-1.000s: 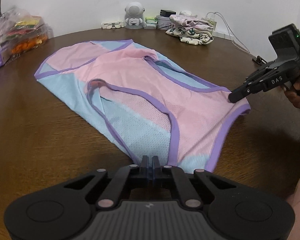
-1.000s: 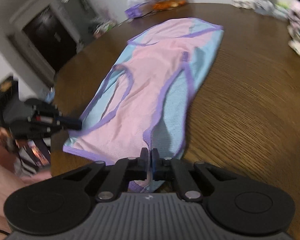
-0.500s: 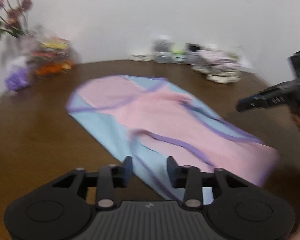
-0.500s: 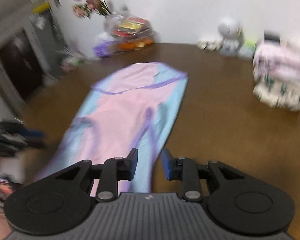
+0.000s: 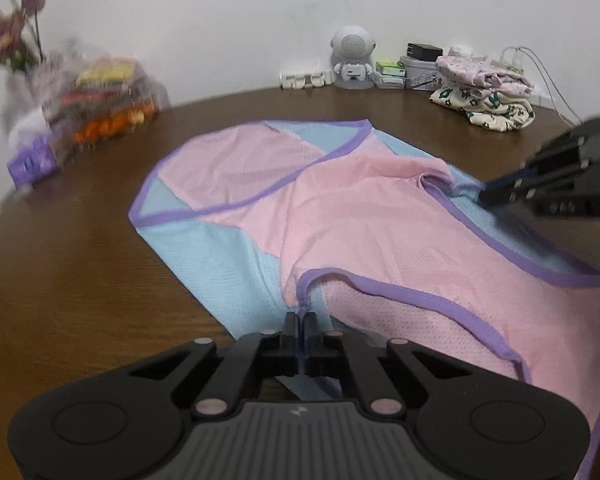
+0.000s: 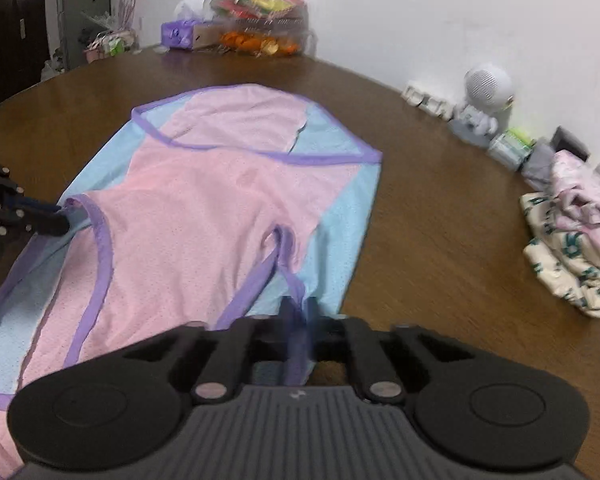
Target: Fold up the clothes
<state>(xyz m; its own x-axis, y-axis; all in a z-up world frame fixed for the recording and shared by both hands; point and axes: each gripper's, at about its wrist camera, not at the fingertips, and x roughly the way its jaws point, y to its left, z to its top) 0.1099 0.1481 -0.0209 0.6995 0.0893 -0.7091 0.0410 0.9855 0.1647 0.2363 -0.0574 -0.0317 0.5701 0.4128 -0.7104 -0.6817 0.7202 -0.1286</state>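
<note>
A pink and light-blue mesh tank top [image 5: 360, 216] with purple trim lies flat on the brown round table [image 5: 60, 280]. My left gripper [image 5: 300, 322] is shut on the blue cloth at the near armhole, and fabric shows under its fingers. In the right wrist view the same tank top [image 6: 204, 208] stretches away from my right gripper [image 6: 300, 306], which is shut on the purple trim of the other armhole. Each gripper shows in the other's view: the right gripper [image 5: 486, 196] pinches at the right, the left gripper [image 6: 62, 220] at the left.
A pile of folded floral clothes [image 5: 484, 96] sits at the back right, beside small boxes and a white astronaut figure [image 5: 352, 56]. A bag of snacks [image 5: 104, 108] and a purple box [image 5: 32, 160] stand at the back left. A wall runs behind the table.
Both grippers let go of the hem end, opened, moved along the tank top towards its armholes, and shut there on the cloth.
</note>
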